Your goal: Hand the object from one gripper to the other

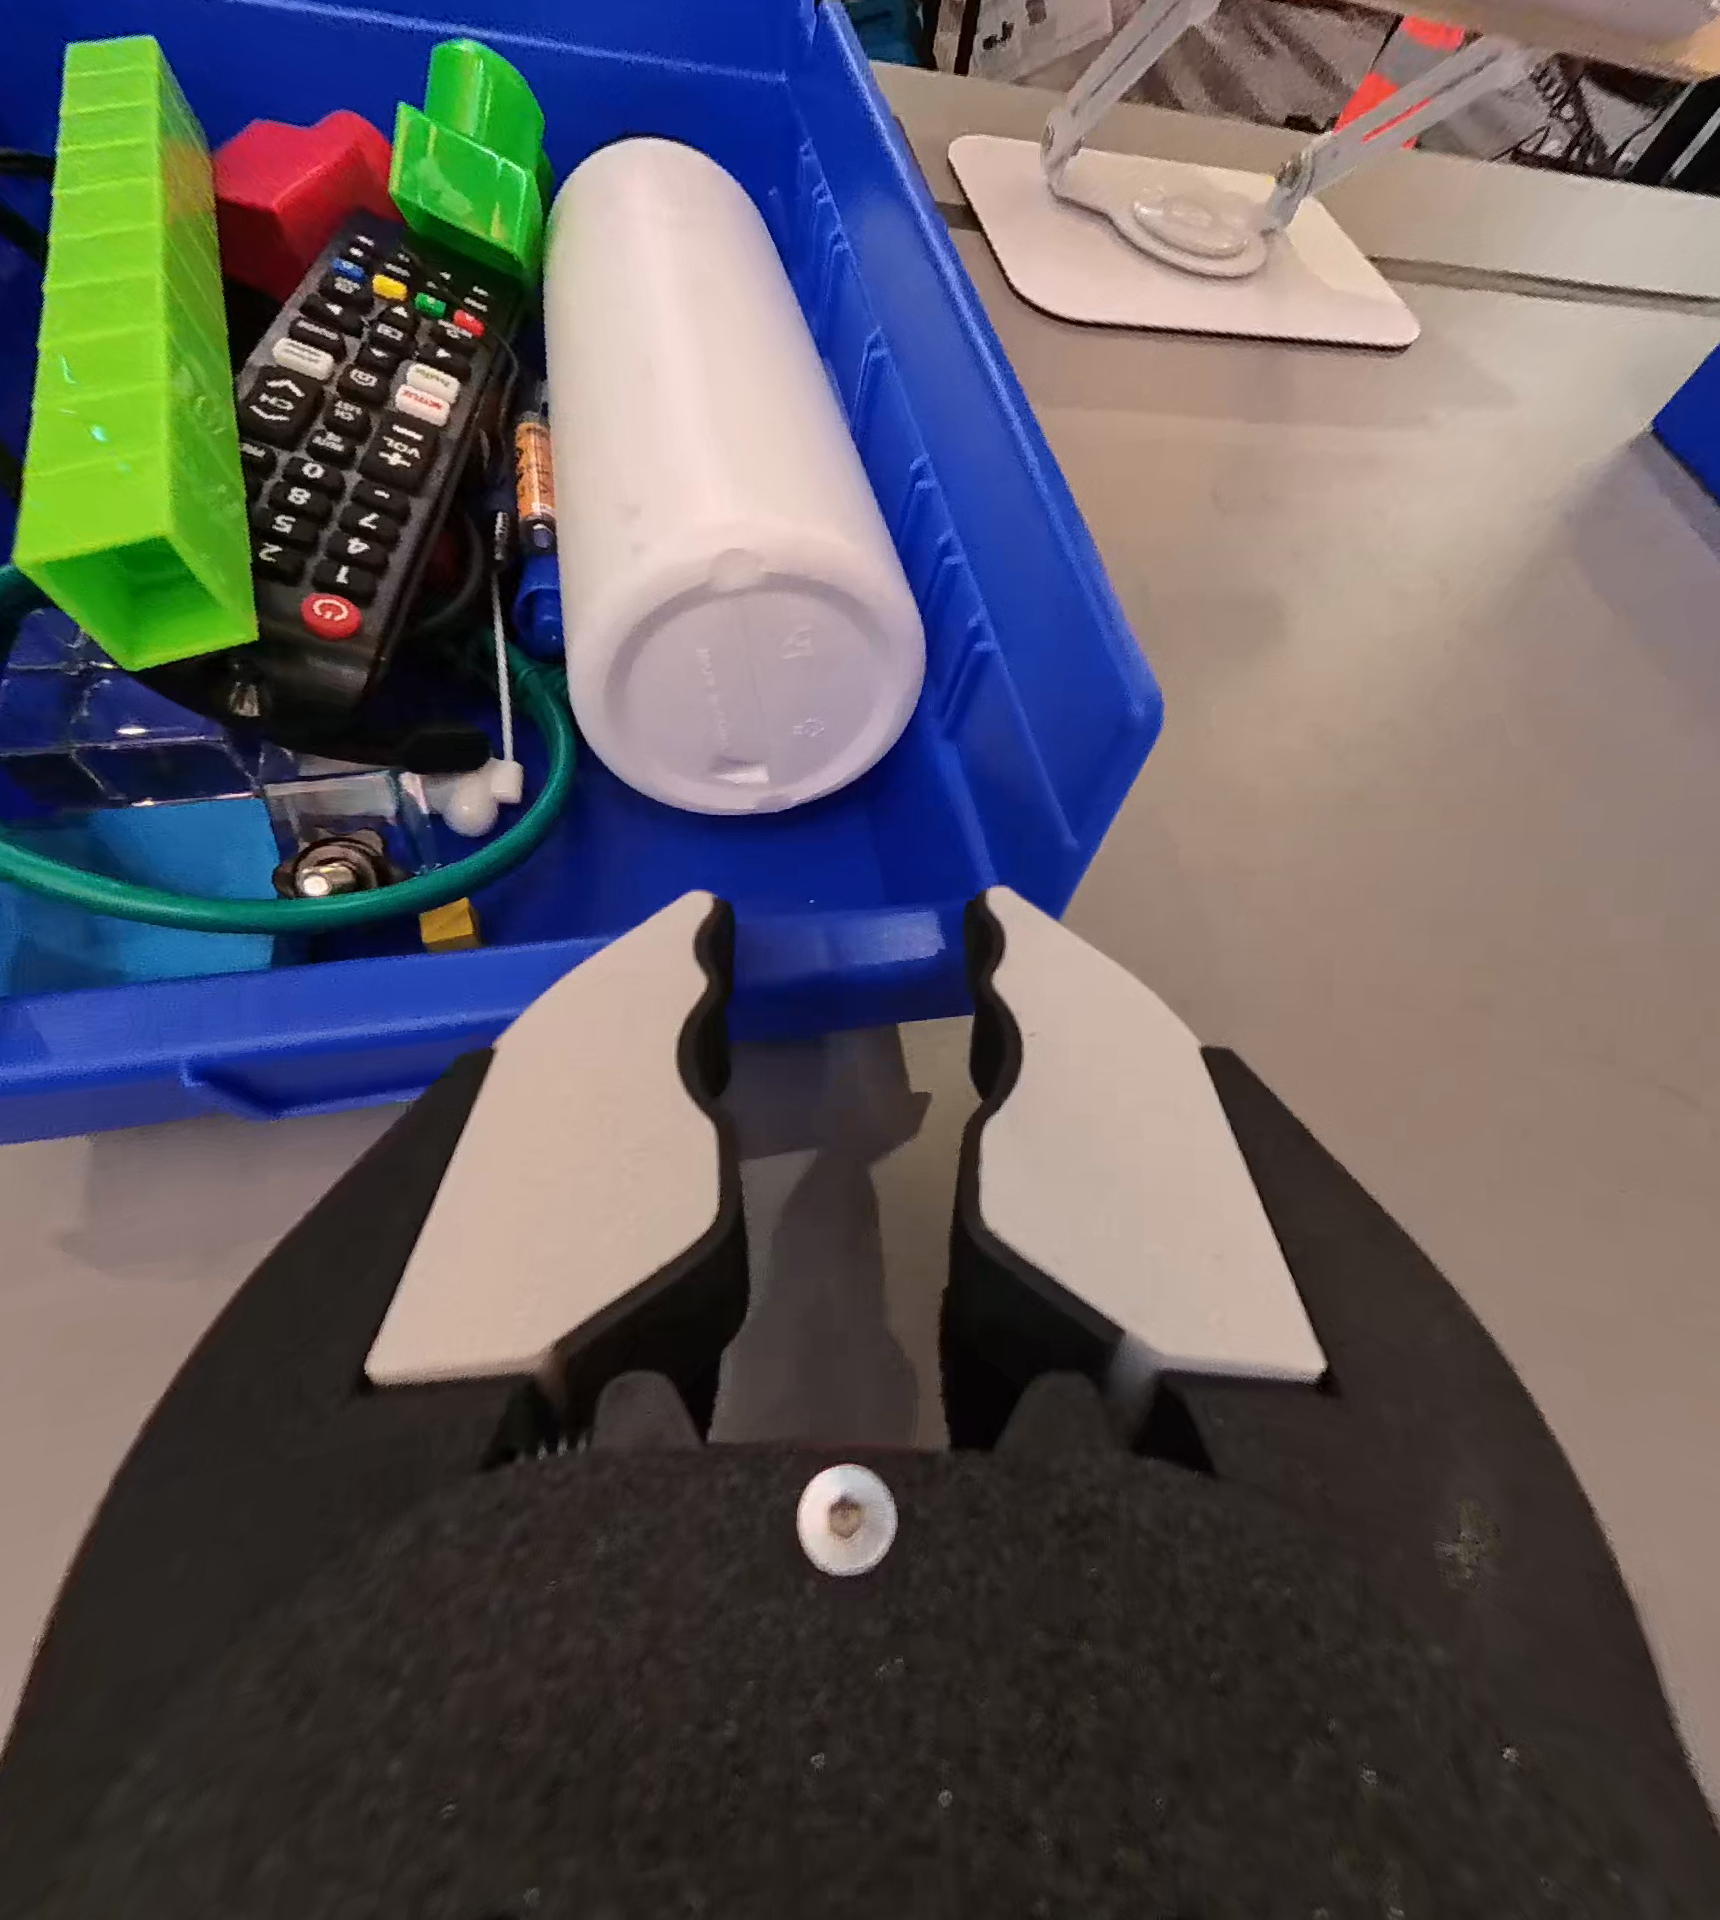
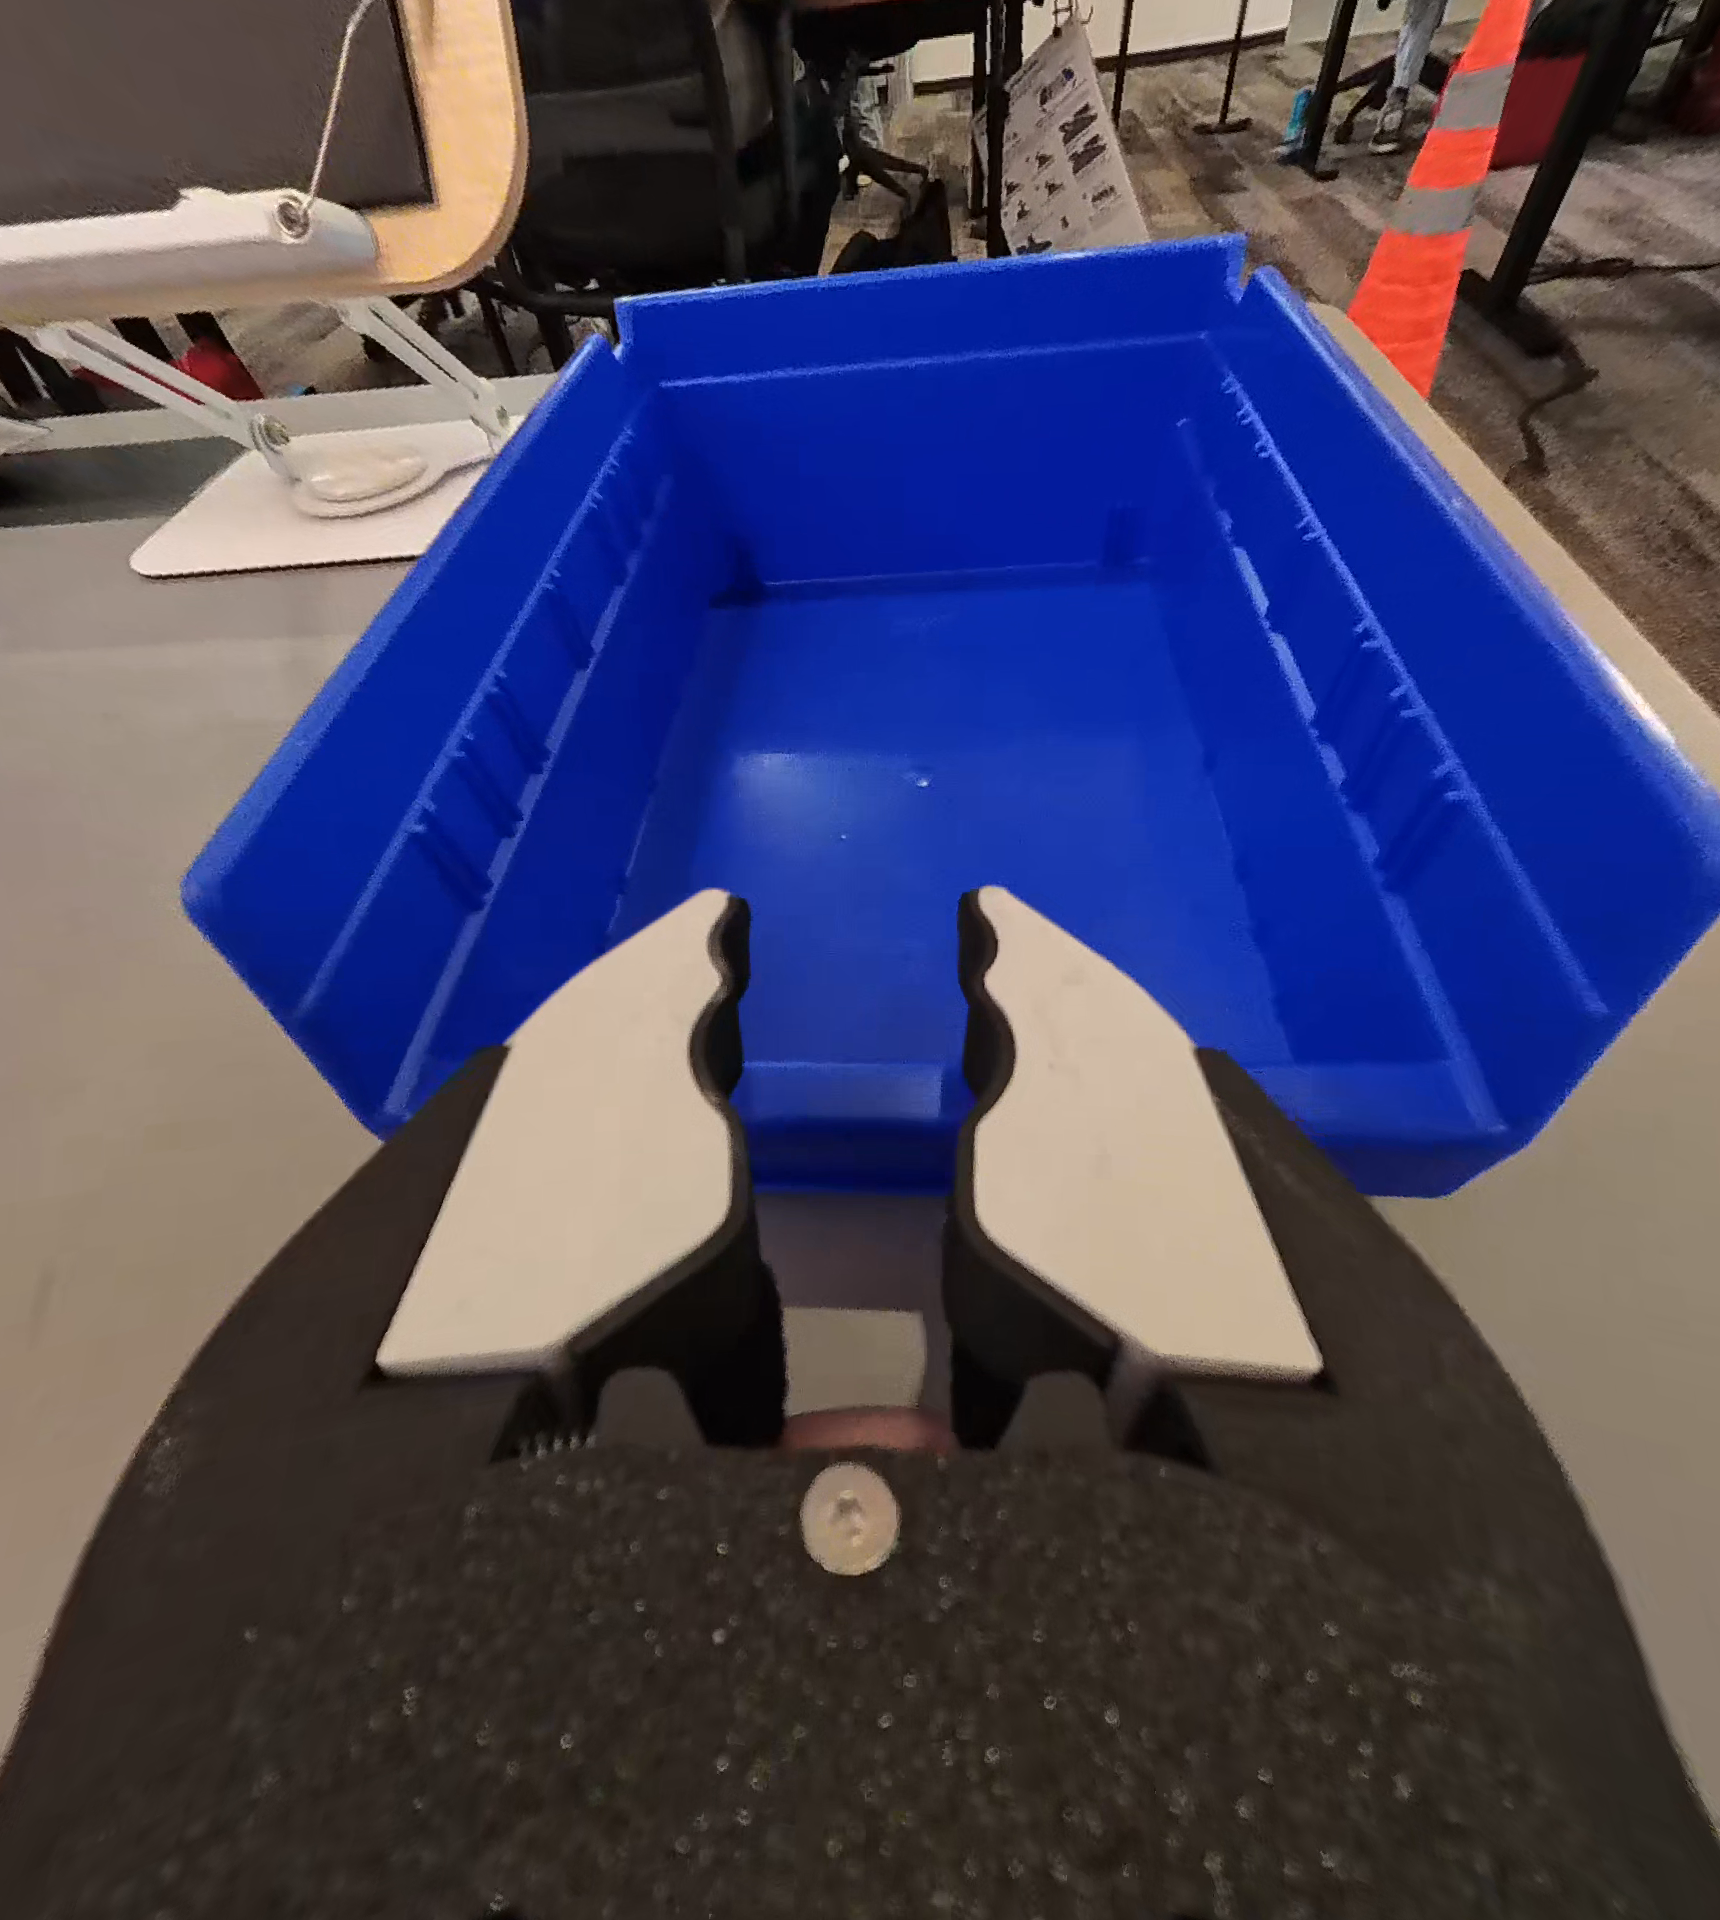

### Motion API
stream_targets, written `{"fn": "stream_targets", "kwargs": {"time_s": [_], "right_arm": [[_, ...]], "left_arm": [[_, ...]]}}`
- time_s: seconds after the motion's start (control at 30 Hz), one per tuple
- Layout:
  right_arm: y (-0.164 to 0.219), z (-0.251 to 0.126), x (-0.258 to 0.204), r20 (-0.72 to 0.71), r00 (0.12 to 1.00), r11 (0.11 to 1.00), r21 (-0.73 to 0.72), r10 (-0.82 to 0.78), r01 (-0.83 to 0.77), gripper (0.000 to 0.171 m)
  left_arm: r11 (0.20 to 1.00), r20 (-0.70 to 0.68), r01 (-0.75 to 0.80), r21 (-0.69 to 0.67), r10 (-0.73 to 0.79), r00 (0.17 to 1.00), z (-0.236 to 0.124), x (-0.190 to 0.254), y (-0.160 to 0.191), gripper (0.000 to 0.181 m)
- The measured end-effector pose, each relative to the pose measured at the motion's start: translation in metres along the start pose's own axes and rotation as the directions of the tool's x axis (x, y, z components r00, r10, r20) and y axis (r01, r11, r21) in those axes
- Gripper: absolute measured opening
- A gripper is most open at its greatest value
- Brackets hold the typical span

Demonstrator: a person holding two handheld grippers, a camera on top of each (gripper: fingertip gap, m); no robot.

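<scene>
In the left wrist view a blue bin holds a white bottle lying on its side, a black remote control, a long green block, a smaller green piece, a red block, a green cable and clear plastic pieces. My left gripper is open and empty, just in front of that bin's near wall. In the right wrist view my right gripper is open and empty over the near edge of a second blue bin, which has nothing in it.
Both bins stand on a grey table. A white lamp stand with a flat base sits behind the bins; it also shows in the right wrist view. An orange cone and chair legs stand on the floor beyond the table. The tips of one gripper are about 55 centimetres away from the tips of the other.
</scene>
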State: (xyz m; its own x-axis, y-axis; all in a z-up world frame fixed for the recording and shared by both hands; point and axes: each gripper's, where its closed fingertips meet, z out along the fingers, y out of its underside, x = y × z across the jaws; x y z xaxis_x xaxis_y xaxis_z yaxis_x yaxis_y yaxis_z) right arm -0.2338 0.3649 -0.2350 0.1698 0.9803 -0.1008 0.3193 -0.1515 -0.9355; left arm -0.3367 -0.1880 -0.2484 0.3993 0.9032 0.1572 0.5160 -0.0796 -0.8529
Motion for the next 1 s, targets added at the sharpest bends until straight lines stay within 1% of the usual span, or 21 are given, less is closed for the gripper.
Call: {"fn": "stream_targets", "kwargs": {"time_s": [0.17,0.3,0.33,0.4,0.43,0.47,0.53,0.57,0.6,0.67,0.73,0.77,0.87,0.93,1.0], "right_arm": [[0.005,0.001,0.0,0.044,0.992,0.993,-0.026,0.118,-0.116,0.037],[0.007,0.001,0.002,0.038,0.993,0.993,-0.033,0.111,-0.11,0.037],[0.007,0.001,0.002,0.038,0.993,0.994,-0.032,0.108,-0.107,0.037],[0.007,0.0,0.0,0.044,0.994,0.994,-0.035,0.105,-0.103,0.037],[0.007,0.0,-0.002,0.049,0.993,0.994,-0.037,0.105,-0.104,0.037],[0.007,0.0,-0.003,0.054,0.993,0.994,-0.036,0.105,-0.103,0.037],[0.009,0.001,-0.006,0.065,0.993,0.994,-0.044,0.101,-0.098,0.037],[0.01,0.001,-0.008,0.073,0.993,0.994,-0.05,0.098,-0.094,0.036],[0.01,0.002,-0.009,0.079,0.992,0.994,-0.053,0.097,-0.093,0.036],[0.01,0.002,-0.01,0.094,0.99,0.994,-0.051,0.102,-0.097,0.036],[0.011,0.002,-0.01,0.103,0.988,0.993,-0.057,0.111,-0.105,0.036],[0.011,0.002,-0.009,0.107,0.987,0.992,-0.059,0.12,-0.114,0.036],[0.011,0.0,-0.009,0.127,0.98,0.988,-0.055,0.151,-0.145,0.033],[0.011,-0.001,-0.007,0.128,0.98,0.987,-0.058,0.153,-0.147,0.032],[0.011,-0.002,-0.007,0.131,0.979,0.987,-0.06,0.157,-0.15,0.032]], "left_arm": [[1.0,-0.001,-0.017,-0.002,0.017,1.0,0.003,-0.002,0.0,0.047],[1.0,-0.032,0.004,0.002,-0.004,0.999,0.005,0.002,0.0,0.05],[1.0,-0.026,0.008,0.005,-0.007,1.0,0.005,0.002,-0.001,0.05],[1.0,0.037,0.03,0.008,-0.03,0.999,0.006,-0.006,-0.002,0.044],[0.999,0.031,0.033,-0.005,-0.033,0.999,0.006,-0.005,-0.002,0.045],[1.0,0.009,0.023,-0.005,-0.023,1.0,0.004,-0.001,-0.006,0.048],[1.0,0.022,0.019,0.003,-0.019,1.0,-0.002,-0.003,-0.022,0.061],[1.0,0.029,0.004,-0.012,-0.003,1.0,-0.006,-0.005,-0.031,0.062],[0.999,0.031,-0.026,-0.03,0.026,0.999,-0.01,-0.008,-0.041,0.065],[0.993,0.087,-0.076,-0.085,0.083,0.993,-0.014,-0.026,-0.061,0.066],[0.977,0.13,-0.088,-0.195,0.114,0.985,-0.011,-0.048,-0.074,0.069],[0.967,0.151,-0.07,-0.247,0.11,0.982,-0.008,-0.058,-0.081,0.066],[0.95,0.166,0.007,-0.312,0.047,0.985,0.008,-0.081,-0.11,0.056],[0.911,0.118,0.066,-0.406,-0.019,0.993,0.024,-0.086,-0.119,0.057],[0.869,0.11,0.116,-0.481,-0.071,0.991,0.041,-0.095,-0.123,0.057]]}}
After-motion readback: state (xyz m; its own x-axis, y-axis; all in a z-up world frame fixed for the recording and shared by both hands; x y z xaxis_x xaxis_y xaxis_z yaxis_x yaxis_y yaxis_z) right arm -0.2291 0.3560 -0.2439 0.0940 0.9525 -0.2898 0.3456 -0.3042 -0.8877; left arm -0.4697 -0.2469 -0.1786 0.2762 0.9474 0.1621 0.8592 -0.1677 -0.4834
